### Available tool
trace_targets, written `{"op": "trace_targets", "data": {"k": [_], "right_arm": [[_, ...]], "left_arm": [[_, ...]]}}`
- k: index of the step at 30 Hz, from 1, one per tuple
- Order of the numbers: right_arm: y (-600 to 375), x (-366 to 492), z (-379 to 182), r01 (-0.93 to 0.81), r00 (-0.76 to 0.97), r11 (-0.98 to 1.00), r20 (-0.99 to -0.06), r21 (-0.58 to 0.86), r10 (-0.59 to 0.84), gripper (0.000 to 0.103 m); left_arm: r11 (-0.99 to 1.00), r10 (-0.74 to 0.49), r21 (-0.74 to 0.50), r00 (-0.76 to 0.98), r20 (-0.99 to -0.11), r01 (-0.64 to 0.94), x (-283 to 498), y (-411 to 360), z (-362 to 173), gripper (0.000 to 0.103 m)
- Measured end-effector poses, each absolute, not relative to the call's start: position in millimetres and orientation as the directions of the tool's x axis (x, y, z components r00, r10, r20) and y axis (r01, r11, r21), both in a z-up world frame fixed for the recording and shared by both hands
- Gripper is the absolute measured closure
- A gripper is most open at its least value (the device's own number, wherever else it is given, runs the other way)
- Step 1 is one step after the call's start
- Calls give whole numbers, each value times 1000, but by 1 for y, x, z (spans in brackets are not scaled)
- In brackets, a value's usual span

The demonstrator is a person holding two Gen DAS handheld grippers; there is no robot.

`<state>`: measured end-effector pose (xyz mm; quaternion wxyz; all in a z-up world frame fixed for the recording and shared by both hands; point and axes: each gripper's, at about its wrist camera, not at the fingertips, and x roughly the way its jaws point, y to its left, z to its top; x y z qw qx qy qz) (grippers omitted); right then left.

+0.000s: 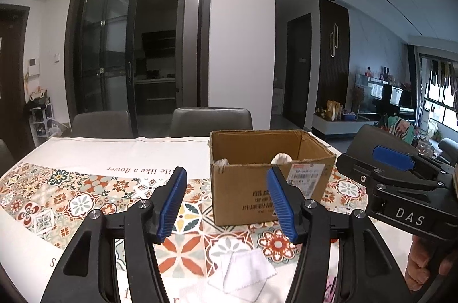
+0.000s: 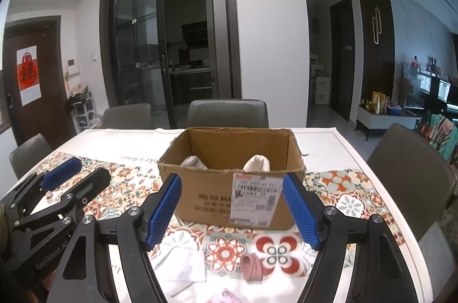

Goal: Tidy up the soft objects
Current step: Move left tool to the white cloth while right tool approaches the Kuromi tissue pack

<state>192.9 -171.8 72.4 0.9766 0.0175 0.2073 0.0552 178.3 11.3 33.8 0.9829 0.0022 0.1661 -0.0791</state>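
Observation:
An open cardboard box (image 1: pixel 266 188) (image 2: pixel 229 197) stands on the patterned tablecloth; two pale soft items (image 2: pixel 256 163) (image 2: pixel 194 161) lie inside it and peek over the rim in the left wrist view (image 1: pixel 282 159). A white cloth (image 1: pixel 243 273) (image 2: pixel 186 263) lies flat on the table in front of the box. A coil of pink bands (image 2: pixel 252 266) lies to its right. My left gripper (image 1: pixel 226 202) is open and empty above the cloth. My right gripper (image 2: pixel 232 210) is open and empty, facing the box.
Grey chairs (image 2: pixel 227 112) stand along the far edge and one (image 2: pixel 412 174) at the right side. The right gripper's body (image 1: pixel 400 182) is to the right in the left wrist view; the left gripper's body (image 2: pixel 57 197) shows at the left in the right wrist view.

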Motion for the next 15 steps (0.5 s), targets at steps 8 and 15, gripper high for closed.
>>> {"op": "trace_targets", "data": {"k": [8, 15], "right_arm": [[-173, 171, 54, -84, 887, 993, -448, 86, 114, 24], [-169, 160, 31, -83, 849, 993, -516, 87, 116, 24]], "left_arm": [[984, -164, 11, 923, -347, 179, 153, 11, 18, 43], [981, -166, 26, 904, -393, 192, 138, 12, -3, 43]]}}
